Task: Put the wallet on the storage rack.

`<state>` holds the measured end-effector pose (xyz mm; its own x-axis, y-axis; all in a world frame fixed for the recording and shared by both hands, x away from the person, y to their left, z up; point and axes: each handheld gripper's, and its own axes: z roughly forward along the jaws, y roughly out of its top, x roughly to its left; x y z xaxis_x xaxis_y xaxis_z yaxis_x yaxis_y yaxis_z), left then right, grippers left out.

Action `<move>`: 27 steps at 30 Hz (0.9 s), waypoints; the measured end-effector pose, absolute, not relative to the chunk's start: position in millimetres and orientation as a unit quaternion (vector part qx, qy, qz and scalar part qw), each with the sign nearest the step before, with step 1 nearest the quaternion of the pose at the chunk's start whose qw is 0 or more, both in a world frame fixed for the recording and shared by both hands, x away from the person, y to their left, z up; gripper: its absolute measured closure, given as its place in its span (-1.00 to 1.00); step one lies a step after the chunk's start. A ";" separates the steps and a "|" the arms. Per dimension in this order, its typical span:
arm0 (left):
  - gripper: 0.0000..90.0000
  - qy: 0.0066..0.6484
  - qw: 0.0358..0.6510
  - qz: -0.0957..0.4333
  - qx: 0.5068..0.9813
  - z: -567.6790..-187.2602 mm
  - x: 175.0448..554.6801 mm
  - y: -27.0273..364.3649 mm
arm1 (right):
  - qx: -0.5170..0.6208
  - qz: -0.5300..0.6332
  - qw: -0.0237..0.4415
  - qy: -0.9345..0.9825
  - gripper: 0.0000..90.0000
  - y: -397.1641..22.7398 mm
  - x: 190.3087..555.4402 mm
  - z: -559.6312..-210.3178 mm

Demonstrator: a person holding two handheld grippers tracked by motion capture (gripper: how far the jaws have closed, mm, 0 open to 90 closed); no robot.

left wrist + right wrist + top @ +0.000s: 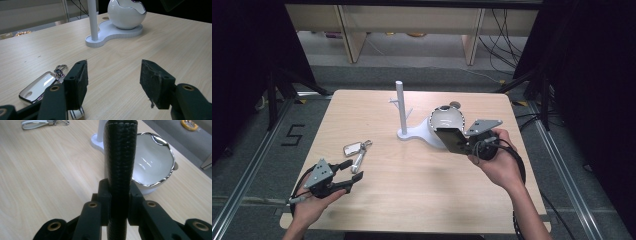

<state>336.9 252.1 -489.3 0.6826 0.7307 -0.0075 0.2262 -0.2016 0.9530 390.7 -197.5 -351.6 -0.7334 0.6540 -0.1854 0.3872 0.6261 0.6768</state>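
Right gripper jaws clamped on a flat, pebbled black leather wallet; left gripper jaws wide, empty.

The white stand and egg-shaped bowl block the table's far middle; the keys lie at front left (just beside the left gripper). The broad near half offers free passage.

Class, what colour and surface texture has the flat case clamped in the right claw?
Black with a pebbled, leather-like grain; the case shows best in the right gripper view.
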 end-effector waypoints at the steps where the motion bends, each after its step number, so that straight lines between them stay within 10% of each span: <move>1: -0.14 0.322 0.547 0.231 0.737 -490.1 337.6 251.7 | 0.295 0.312 0.216 0.877 0.73 -198.0 391.5 -350.5; 27: -0.15 0.333 0.546 0.230 0.734 -490.8 337.0 254.1 | 0.283 0.296 0.256 0.876 0.73 -198.9 421.4 -342.3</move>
<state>337.0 254.1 -490.8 0.6724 0.7397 -0.0263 0.2378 -0.1822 0.9541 421.4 -198.9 -342.3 -0.7087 0.6474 -0.2804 0.3443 0.6643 0.6634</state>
